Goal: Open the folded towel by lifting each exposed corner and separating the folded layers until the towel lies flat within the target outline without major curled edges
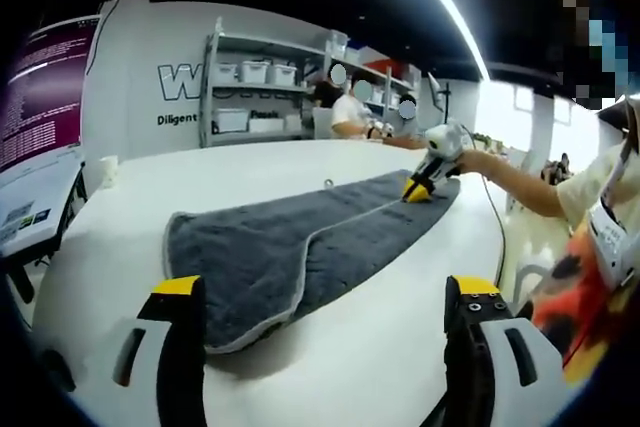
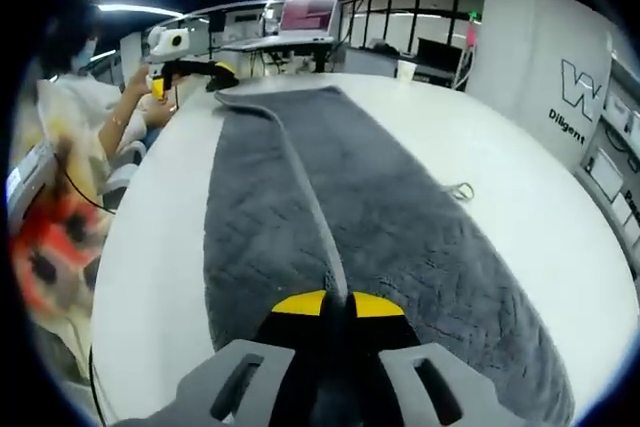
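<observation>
Grey towel (image 2: 400, 237) edge is pinched by the right gripper (image 2: 337, 304); left gripper (image 1: 330, 292) released; wall (image 1: 150, 77) reads "Diligent".

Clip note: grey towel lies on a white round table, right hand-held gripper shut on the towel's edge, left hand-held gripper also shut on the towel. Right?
Not quite: the left hand-held gripper is open, its jaws wide apart at the grey towel, as the left gripper view shows. The right hand-held gripper is shut on the towel's edge on the white round table.
</observation>
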The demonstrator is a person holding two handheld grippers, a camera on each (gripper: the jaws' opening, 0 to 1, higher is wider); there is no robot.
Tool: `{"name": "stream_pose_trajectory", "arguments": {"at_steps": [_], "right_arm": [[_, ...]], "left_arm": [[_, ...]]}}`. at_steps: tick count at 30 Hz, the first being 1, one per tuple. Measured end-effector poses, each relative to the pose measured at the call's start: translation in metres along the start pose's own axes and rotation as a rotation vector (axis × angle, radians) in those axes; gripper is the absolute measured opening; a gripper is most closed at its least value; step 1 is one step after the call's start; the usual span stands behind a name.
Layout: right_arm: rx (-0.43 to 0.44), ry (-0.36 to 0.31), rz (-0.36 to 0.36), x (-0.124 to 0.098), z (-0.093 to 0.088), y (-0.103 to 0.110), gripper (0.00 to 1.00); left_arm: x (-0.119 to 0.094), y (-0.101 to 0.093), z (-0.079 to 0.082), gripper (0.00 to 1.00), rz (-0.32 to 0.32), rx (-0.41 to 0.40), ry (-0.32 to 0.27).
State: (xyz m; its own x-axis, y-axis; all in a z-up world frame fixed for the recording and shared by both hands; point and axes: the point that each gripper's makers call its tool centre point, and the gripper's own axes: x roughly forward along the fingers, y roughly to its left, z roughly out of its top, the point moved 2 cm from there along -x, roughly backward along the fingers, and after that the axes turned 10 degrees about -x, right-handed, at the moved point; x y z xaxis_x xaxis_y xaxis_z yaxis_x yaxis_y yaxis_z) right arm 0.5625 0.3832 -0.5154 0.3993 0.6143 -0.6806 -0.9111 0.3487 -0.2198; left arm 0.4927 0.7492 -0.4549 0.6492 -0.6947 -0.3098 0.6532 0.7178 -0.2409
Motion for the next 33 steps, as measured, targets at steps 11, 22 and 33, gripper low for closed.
{"name": "stream_pose_trajectory", "arguments": {"at_steps": [11, 22, 33], "right_arm": [[-0.076, -0.028, -0.076, -0.023, 0.015, 0.012, 0.00], [-0.166, -0.066, -0.111, -0.053, 0.028, 0.060, 0.00], [-0.197, -0.038, -0.036, -0.061, 0.021, 0.107, 0.00]], "left_arm": [[-0.004, 0.001, -0.002, 0.96, 0.012, 0.000, 0.008], [-0.009, 0.002, -0.005, 0.95, 0.024, 0.006, 0.020], [-0.011, 0.001, -0.008, 0.94, 0.026, -0.004, 0.017]]}}
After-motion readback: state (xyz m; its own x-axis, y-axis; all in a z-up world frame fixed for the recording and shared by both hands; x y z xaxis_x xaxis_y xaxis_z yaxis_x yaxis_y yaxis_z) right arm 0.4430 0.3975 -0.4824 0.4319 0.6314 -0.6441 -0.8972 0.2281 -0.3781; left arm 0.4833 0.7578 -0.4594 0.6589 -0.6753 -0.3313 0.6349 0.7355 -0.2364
